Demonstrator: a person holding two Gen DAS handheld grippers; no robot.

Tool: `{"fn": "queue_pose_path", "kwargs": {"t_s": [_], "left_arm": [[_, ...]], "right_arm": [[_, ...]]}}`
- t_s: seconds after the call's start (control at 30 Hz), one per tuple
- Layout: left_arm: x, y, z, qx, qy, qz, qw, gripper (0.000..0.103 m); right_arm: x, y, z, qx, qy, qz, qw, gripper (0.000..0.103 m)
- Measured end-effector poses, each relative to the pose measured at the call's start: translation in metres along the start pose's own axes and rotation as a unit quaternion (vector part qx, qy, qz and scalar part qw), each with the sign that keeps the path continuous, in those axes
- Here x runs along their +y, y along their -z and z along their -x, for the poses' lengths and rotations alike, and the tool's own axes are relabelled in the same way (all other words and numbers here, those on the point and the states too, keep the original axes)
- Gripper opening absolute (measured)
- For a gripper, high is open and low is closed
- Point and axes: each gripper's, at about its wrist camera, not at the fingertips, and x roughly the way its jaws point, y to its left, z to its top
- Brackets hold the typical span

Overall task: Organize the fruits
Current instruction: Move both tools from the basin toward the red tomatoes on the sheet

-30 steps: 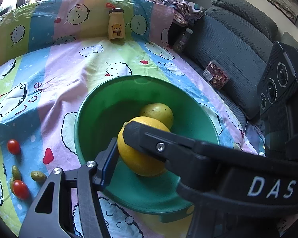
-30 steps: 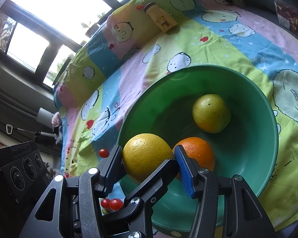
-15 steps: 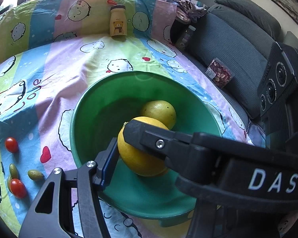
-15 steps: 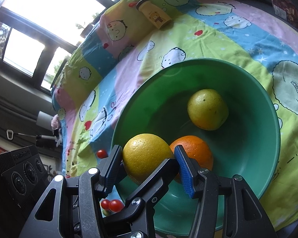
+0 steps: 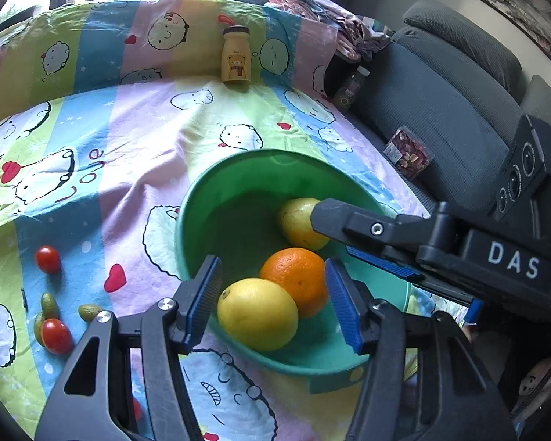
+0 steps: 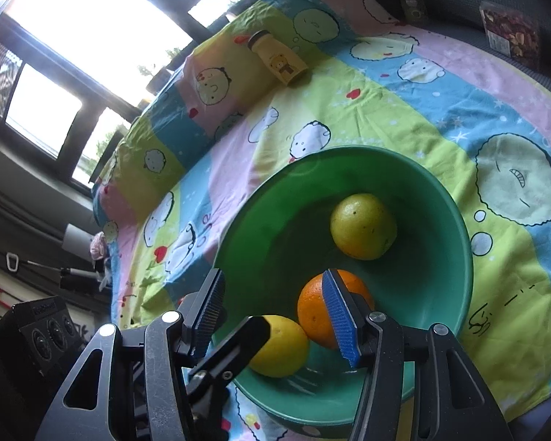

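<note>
A green bowl (image 5: 187,220) (image 6: 459,228) sits on a cartoon-print cloth and holds a lemon (image 5: 257,314) (image 6: 281,347), an orange (image 5: 295,279) (image 6: 314,310) and a pale yellow-green fruit (image 5: 297,222) (image 6: 363,226). My left gripper (image 5: 275,301) hangs over the bowl's near rim. Its jaws are opening and the lemon lies loose between them, clear of the right pad. My right gripper (image 6: 275,312) is open over the same side, with the orange just behind its right finger (image 6: 339,316). In the left wrist view the right gripper (image 5: 332,235) reaches in from the right above the fruit.
Two cherry tomatoes (image 5: 47,259) (image 5: 57,336) and small green olives (image 5: 90,310) lie on the cloth left of the bowl. A yellow bear bottle (image 5: 236,55) stands at the back. A dark bottle (image 5: 350,86) and a snack packet (image 5: 407,152) rest by the grey sofa (image 5: 440,92).
The lemon, held up between the left jaws before, now rests in the bowl beside the orange. The left jaws have widened. The right gripper no longer crosses in front of the left one.
</note>
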Motion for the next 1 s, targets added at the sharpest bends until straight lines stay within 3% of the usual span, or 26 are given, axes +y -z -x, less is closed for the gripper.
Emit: {"fn": "queue_pose_path", "kwargs": {"t_s": [0.3,0.57,0.73,0.87,1.0], "left_arm": [[0.037,0.005,0.070,-0.048,-0.052,0.025,0.9972,0.072],[0.096,0.031,0.109,-0.055,-0.145,0.074,0.9850,0.072],[0.131,0.058,0.110,-0.025,-0.156,0.127,0.9793,0.070],[0.145,0.069,0.100,-0.001,-0.156,0.141,0.9777,0.070],[0.151,0.079,0.089,0.027,-0.128,0.143,0.9811,0.067]], "right_arm": [[0.030,0.008,0.013,-0.020,-0.008,0.041,0.999,0.057],[0.073,0.025,-0.001,0.012,-0.050,0.099,0.994,0.057],[0.099,0.040,-0.024,0.053,-0.056,0.135,0.988,0.057],[0.111,0.055,-0.047,0.092,-0.055,0.158,0.982,0.057],[0.117,0.070,-0.066,0.129,-0.047,0.173,0.975,0.057]]}}
